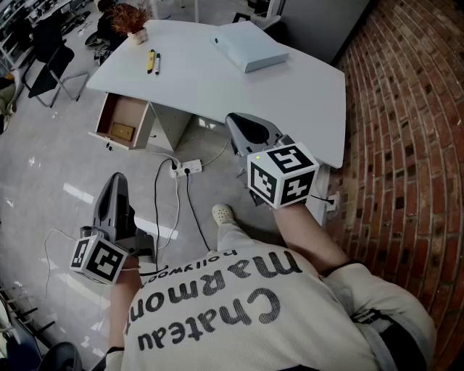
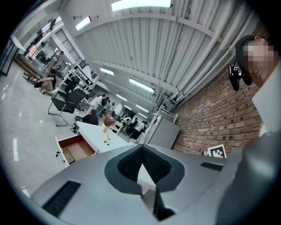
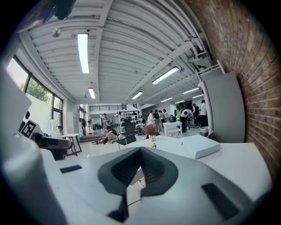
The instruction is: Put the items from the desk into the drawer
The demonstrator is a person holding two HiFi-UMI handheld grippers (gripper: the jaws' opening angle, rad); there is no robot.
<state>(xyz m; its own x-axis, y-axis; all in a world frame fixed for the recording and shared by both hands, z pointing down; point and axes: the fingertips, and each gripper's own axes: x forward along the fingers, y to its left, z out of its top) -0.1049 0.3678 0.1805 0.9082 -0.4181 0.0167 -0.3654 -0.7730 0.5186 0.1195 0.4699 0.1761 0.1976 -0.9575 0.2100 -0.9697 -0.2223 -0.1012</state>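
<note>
Head view, contents listed left to right.

- Left gripper (image 1: 116, 181): dark, held low over the pale floor and well apart from the desk (image 1: 217, 94). It carries a cube of black-and-white square markers. Its own view shows the jaws closed together with nothing between them.
- Drawer (image 1: 125, 116): pulled open beneath the desk's near edge, by the left corner. It has white outer walls and a brown wooden inside, with one small tan block (image 1: 123, 132) on its floor.
- Potted plant (image 1: 130, 20): dry rust-brown sprigs in a pale pot, at the desk's far left corner.
- Pens (image 1: 154, 62): two, side by side near the left edge, just this side of the plant. One is yellow-bodied, the other dark.
- Power strip (image 1: 185, 168): white, on the floor under the desk, with cables trailing.
- Shirt (image 1: 239, 319): cream, worn by the person. Its black lettering, upside down from here, reads "Chateau Marmon…" with a small "hollywood".
- Box (image 1: 250, 47): flat, white and rectangular, lying towards the desk's far edge.
- Right gripper (image 1: 239, 124): grey with a marker cube, poised over the near edge of the desk. Its jaws are pressed together and empty.
- Brick wall (image 1: 406, 109): red, along the desk's right edge.
</note>
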